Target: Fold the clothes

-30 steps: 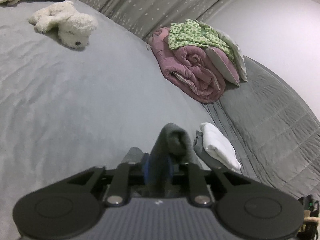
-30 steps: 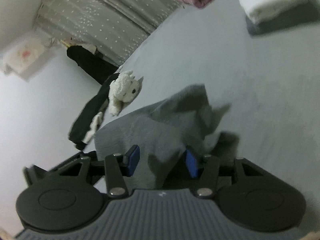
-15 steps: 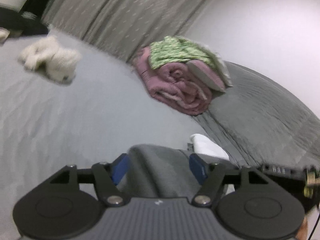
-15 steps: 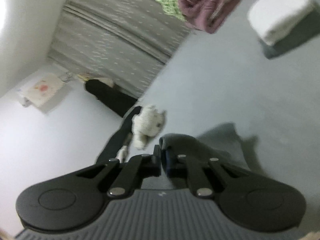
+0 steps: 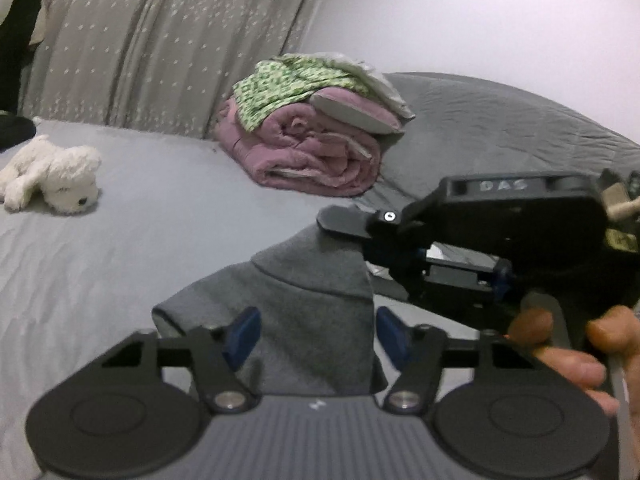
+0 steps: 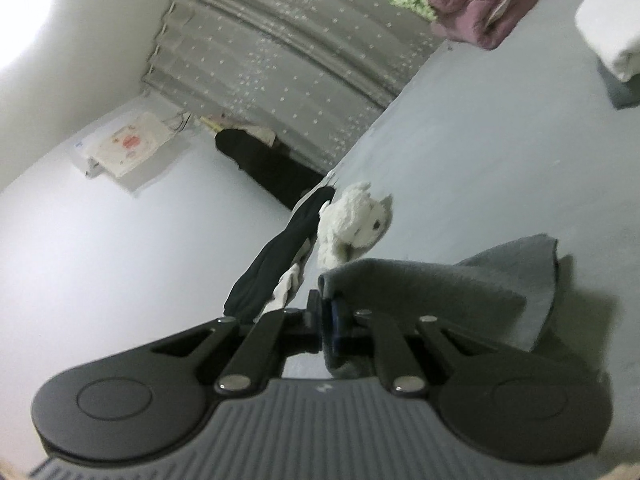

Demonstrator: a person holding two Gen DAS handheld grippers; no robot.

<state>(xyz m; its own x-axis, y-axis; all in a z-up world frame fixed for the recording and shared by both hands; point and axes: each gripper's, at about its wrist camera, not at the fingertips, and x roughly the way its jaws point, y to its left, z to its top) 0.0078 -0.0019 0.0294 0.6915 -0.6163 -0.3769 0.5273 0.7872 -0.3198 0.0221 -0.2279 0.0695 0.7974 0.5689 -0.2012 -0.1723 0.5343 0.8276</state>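
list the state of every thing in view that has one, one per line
left gripper: open, jaws just closing a little, grey cloth between the pads but not pinched
right gripper: shut on the grey garment
grey garment: lifted off the bed, draped
pink quilt: rolled up
green patterned cloth: heaped on the quilt
white cloth: folded
plush dog: lying on the bed

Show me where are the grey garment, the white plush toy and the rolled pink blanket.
grey garment [image 5: 312,312]: left wrist view, its middle.
white plush toy [image 5: 68,184]: left wrist view, its head.
rolled pink blanket [image 5: 316,156]: left wrist view, the rolled end.
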